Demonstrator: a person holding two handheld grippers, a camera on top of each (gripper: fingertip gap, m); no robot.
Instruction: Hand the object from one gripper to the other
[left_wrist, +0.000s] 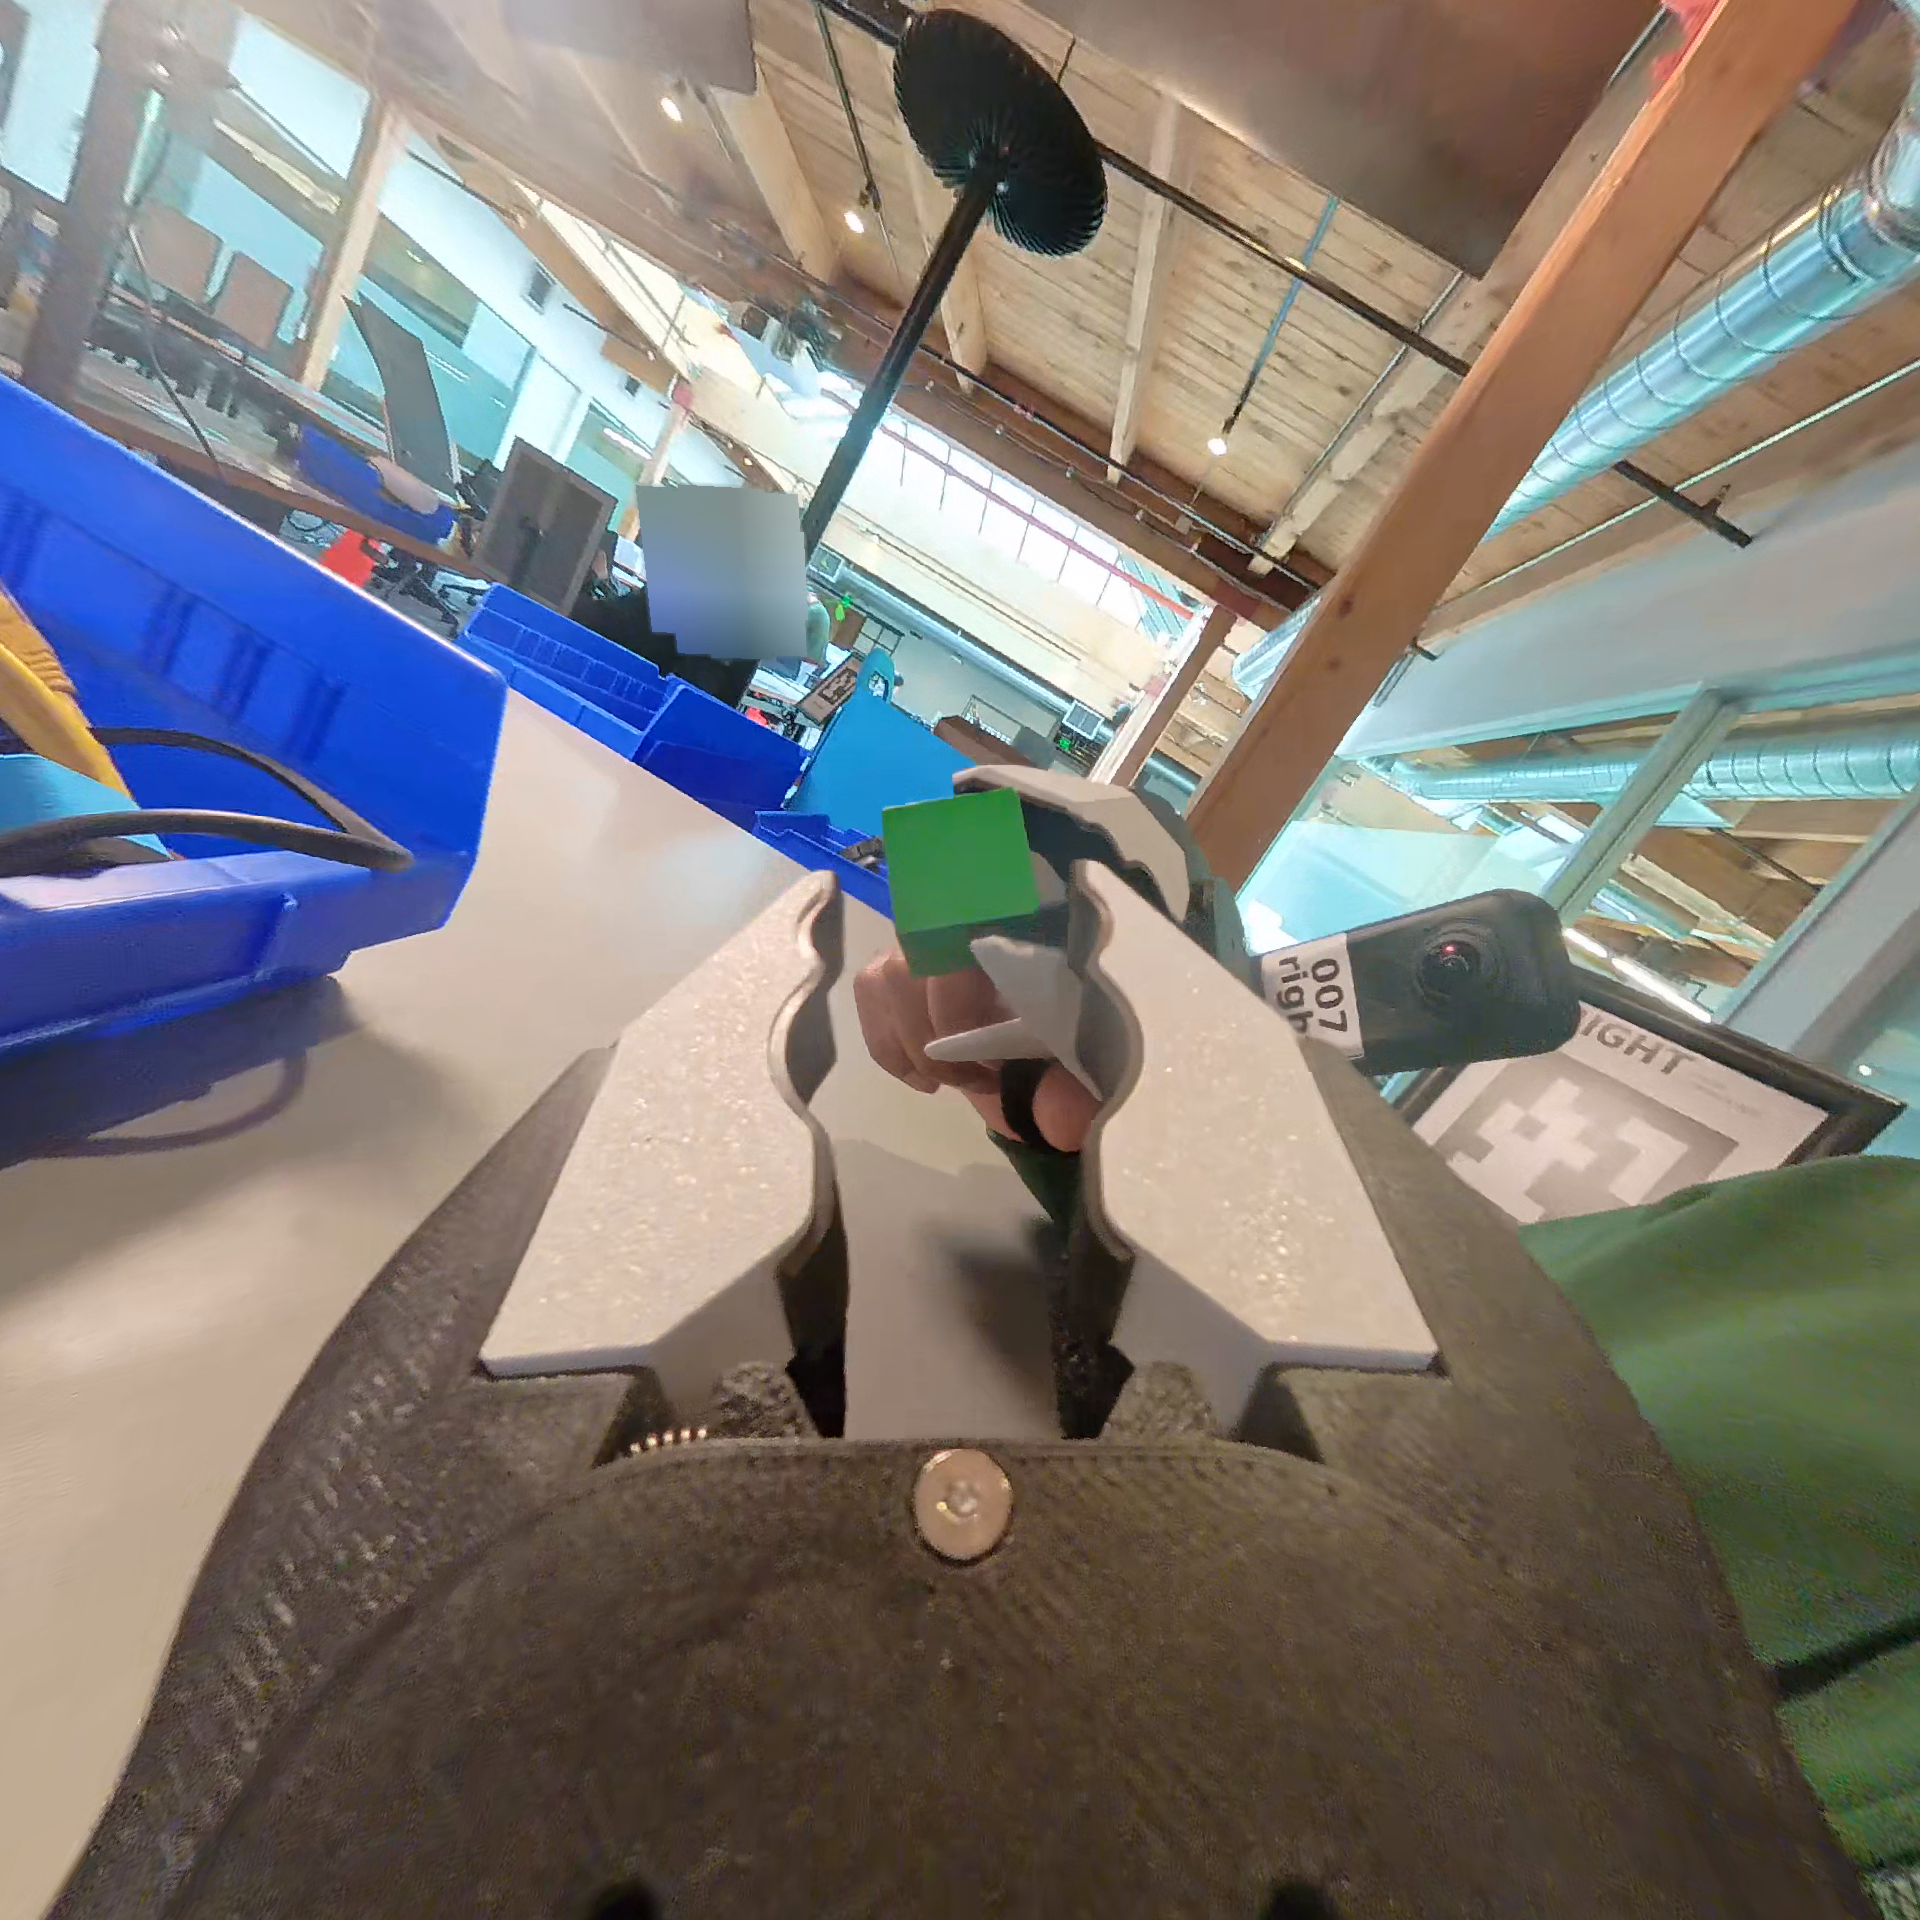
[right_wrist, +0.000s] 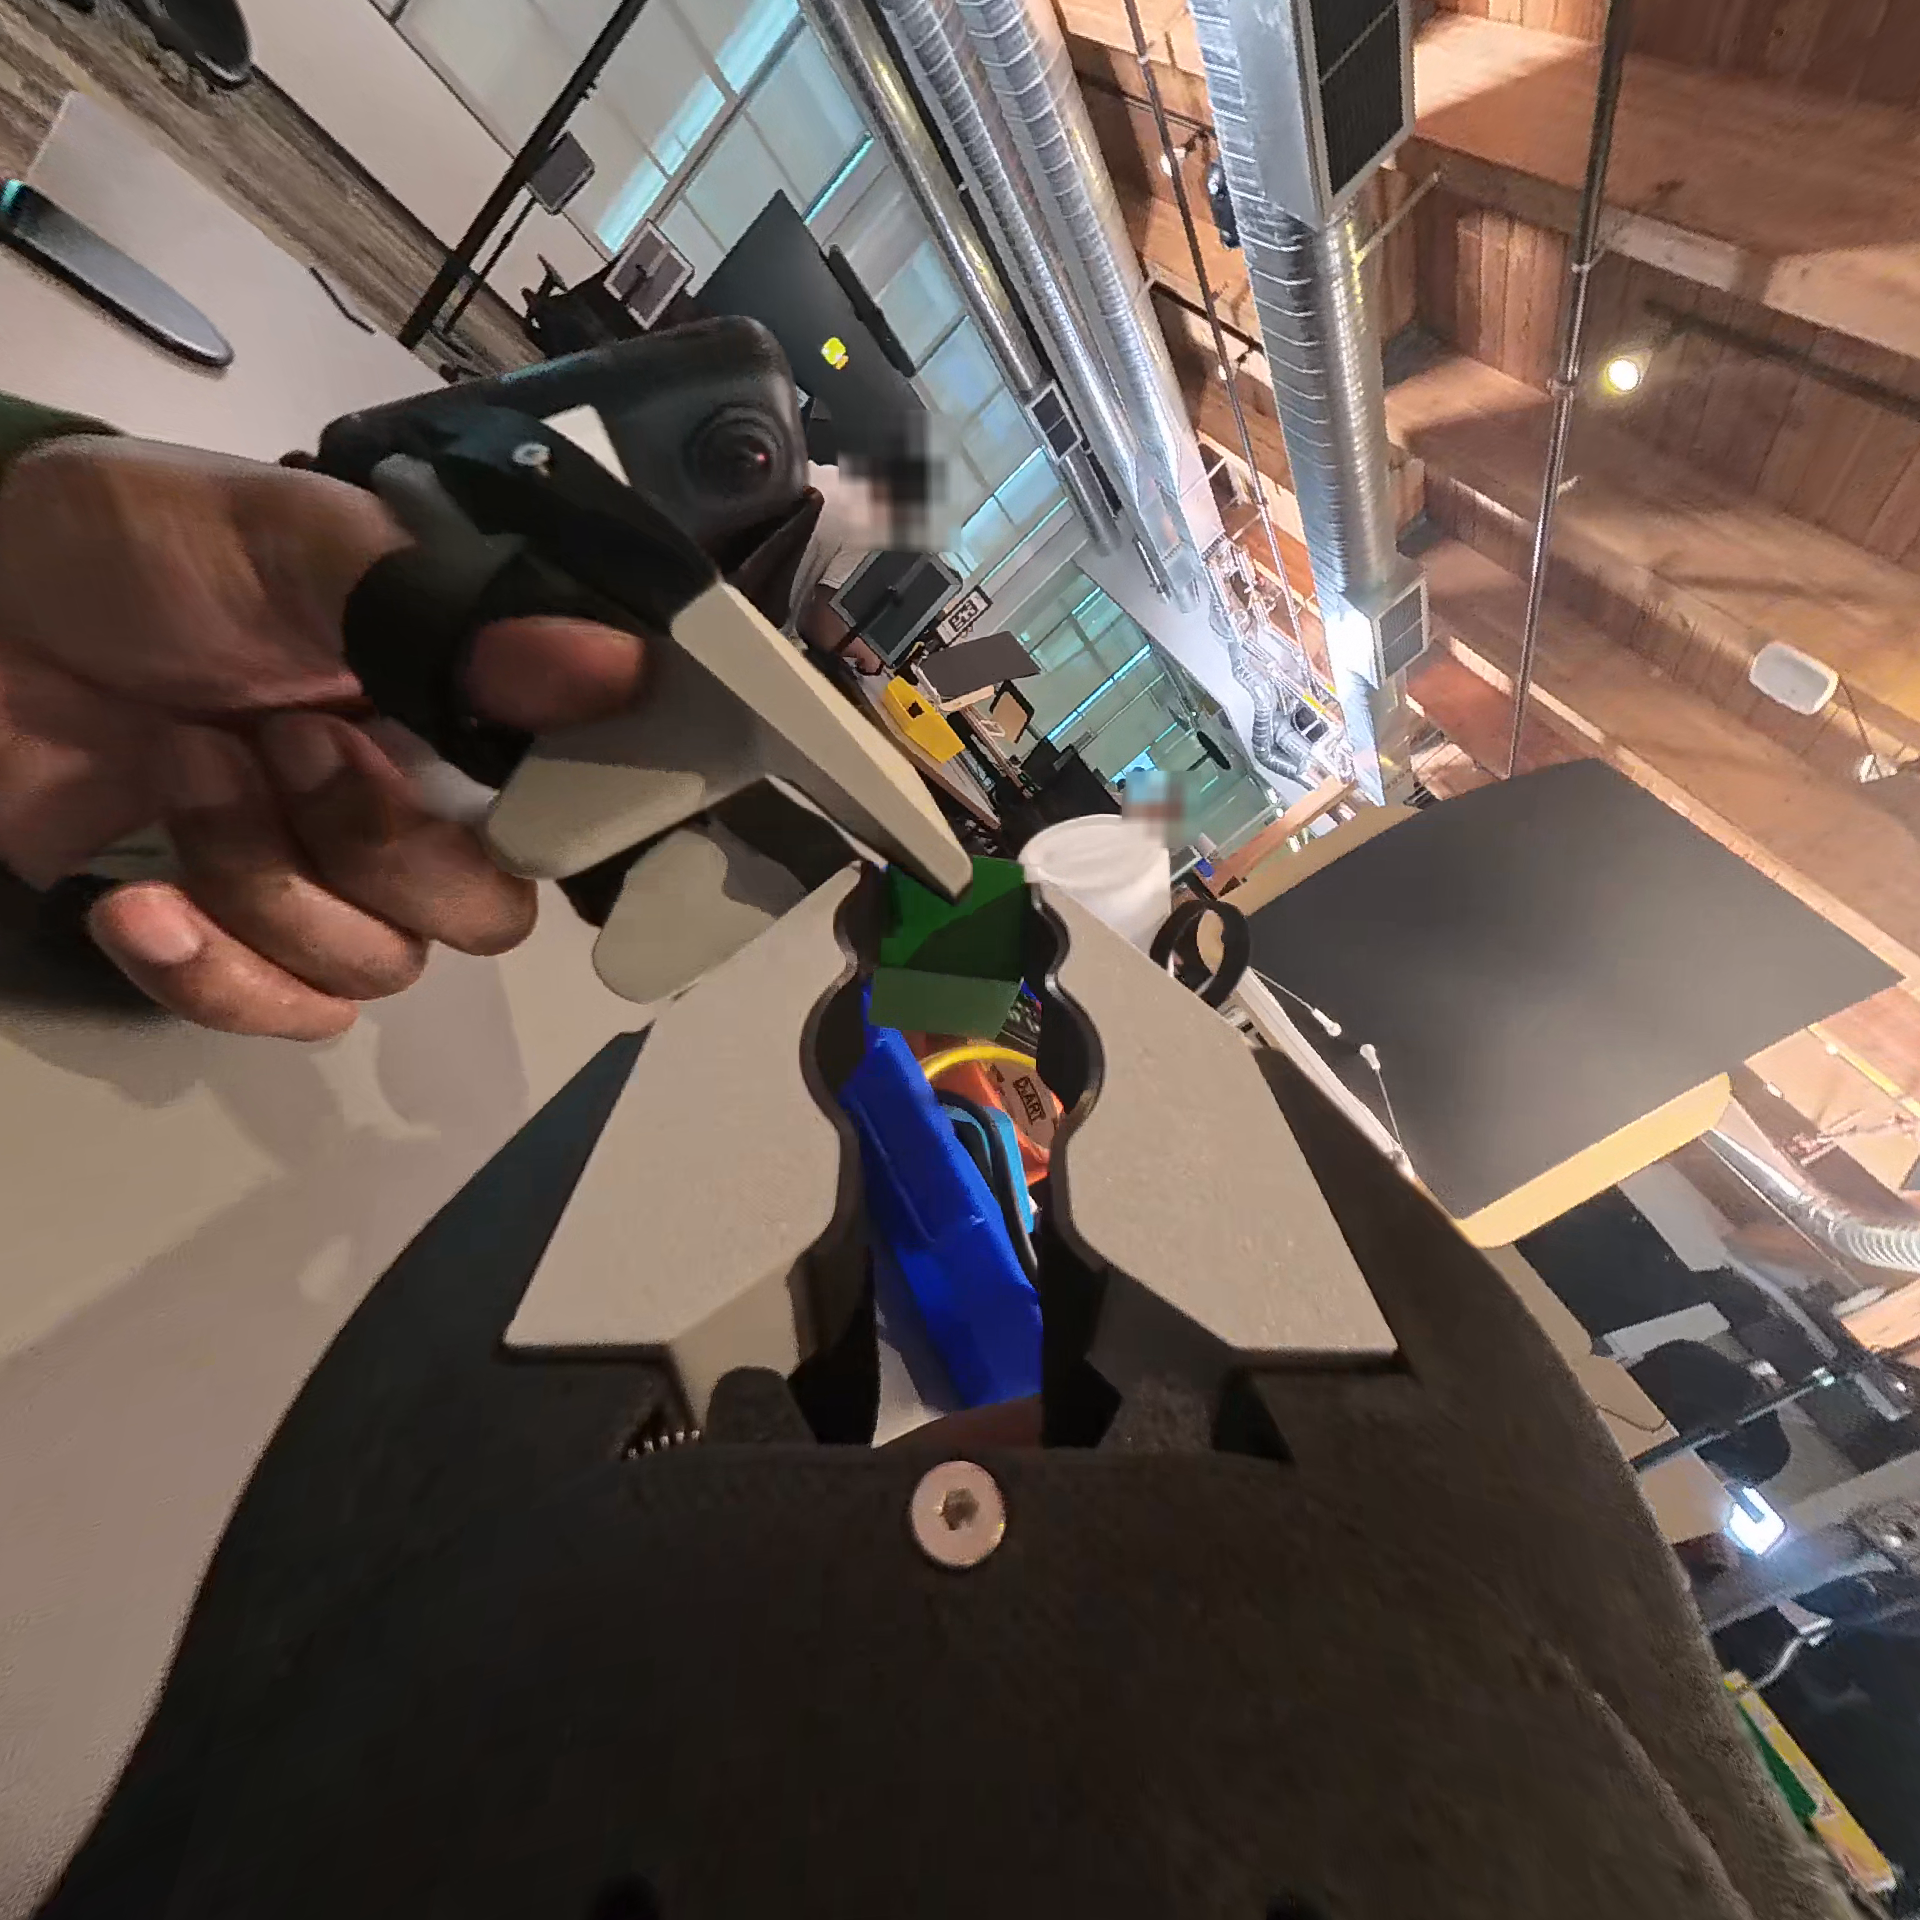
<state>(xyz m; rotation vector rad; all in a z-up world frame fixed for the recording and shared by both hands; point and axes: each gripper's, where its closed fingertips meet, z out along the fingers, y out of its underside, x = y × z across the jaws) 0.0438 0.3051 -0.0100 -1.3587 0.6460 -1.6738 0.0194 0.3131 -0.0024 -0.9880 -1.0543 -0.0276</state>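
Above the grey table (left_wrist: 260, 1195), right tool (right_wrist: 951, 920) clamps the green block (right_wrist: 951, 940).

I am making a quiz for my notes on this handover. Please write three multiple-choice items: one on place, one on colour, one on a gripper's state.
1. Where is the block? A on the table; B between the right hand-held gripper's fingertips; C in a blue bin.
2. Its colour? A red; B yellow; C green.
3. The left hand-held gripper is: A open; B shut on the block; C out of view.
Key: B, those fingertips flank it; C, green in both views; A, its fingers stand wide apart.
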